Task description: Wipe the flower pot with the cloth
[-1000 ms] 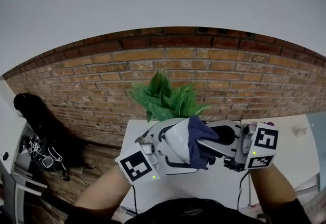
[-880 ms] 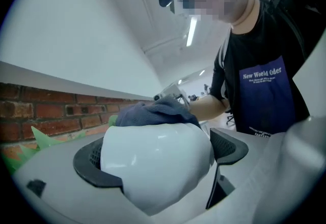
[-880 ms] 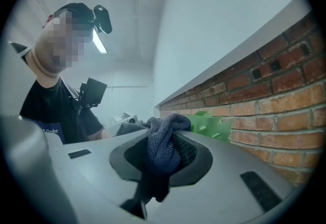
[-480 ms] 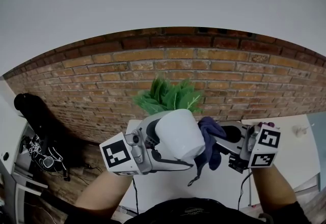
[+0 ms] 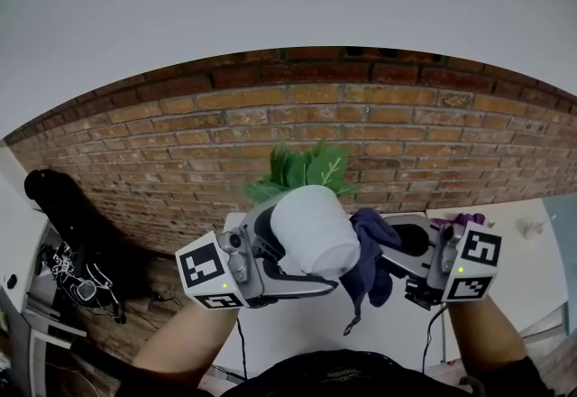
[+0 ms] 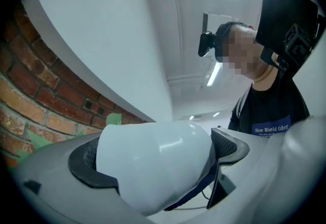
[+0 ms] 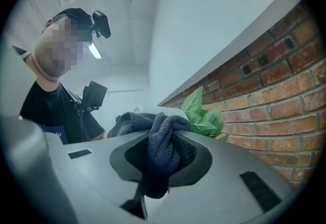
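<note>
A red brick wall [image 5: 361, 129] runs behind a white surface [image 5: 505, 233]. Above the surface, the left tongs [image 6: 155, 159] are clamped around a white flower pot [image 5: 311, 228], which is tipped on its side. The right tongs [image 7: 160, 154], nearly closed, pinch a dark blue cloth [image 5: 370, 251] bunched against the pot's right side. Green leaves [image 5: 306, 168] point toward the wall.

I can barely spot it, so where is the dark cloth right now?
In the head view, just right of centre: the cloth is pinched in the right gripper and bunched against the right side of the white flower pot.
</note>
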A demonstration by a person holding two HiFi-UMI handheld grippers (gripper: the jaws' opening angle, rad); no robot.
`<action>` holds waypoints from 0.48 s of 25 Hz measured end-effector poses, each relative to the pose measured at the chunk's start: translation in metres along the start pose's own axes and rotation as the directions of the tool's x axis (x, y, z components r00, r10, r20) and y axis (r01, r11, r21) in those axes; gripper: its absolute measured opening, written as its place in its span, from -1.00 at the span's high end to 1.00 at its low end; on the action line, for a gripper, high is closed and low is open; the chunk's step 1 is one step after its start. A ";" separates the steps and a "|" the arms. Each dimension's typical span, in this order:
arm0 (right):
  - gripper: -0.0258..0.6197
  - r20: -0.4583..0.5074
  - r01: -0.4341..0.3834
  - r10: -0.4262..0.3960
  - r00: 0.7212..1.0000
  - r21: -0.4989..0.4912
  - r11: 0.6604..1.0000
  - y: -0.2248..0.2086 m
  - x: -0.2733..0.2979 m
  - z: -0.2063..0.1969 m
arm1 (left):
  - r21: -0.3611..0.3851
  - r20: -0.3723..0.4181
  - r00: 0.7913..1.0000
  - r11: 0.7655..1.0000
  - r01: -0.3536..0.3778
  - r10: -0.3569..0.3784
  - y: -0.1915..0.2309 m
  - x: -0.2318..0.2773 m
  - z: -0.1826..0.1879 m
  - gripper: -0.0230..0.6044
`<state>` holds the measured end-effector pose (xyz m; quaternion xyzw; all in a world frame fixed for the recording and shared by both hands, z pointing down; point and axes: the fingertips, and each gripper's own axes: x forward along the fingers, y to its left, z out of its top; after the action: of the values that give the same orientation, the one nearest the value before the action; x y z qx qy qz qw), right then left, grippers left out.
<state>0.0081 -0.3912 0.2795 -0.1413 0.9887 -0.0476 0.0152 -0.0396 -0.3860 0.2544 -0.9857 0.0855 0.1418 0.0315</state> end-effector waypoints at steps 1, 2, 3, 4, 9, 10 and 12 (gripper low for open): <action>0.74 0.000 -0.003 0.003 1.000 -0.005 1.000 0.001 0.000 0.001 | -0.012 0.003 1.000 1.000 -0.003 0.003 0.000 0.000 -0.001 -0.89; 0.74 0.000 -0.007 0.007 1.000 -0.010 1.000 0.003 0.000 0.002 | -0.023 0.001 1.000 1.000 -0.006 0.006 0.001 0.001 -0.003 -0.92; 0.74 0.002 -0.011 0.011 1.000 -0.015 1.000 0.005 0.000 0.003 | -0.034 -0.004 1.000 0.999 -0.007 0.006 0.001 0.001 -0.005 -0.97; 0.74 0.005 -0.015 0.015 1.000 -0.020 1.000 0.006 0.000 0.004 | -0.043 -0.013 1.000 0.999 -0.006 0.005 0.001 0.002 -0.007 -0.97; 0.74 0.022 -0.034 0.035 0.999 -0.062 0.998 0.013 -0.004 0.014 | -0.068 -0.087 0.996 0.998 0.003 -0.009 -0.002 0.005 -0.025 -0.97; 0.74 0.023 -0.038 0.040 0.999 -0.070 0.997 0.015 -0.004 0.016 | -0.075 -0.085 0.996 0.997 0.005 -0.011 -0.003 0.005 -0.026 -0.97; 0.74 0.023 -0.041 0.043 0.999 -0.076 0.996 0.016 -0.004 0.016 | -0.089 -0.069 0.998 0.996 0.006 -0.012 -0.003 0.004 -0.025 -0.97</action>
<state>0.0080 -0.3762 0.2618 -0.1217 0.9923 -0.0079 0.0230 -0.0284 -0.3858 0.2775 -0.9908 0.0757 0.1111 -0.0146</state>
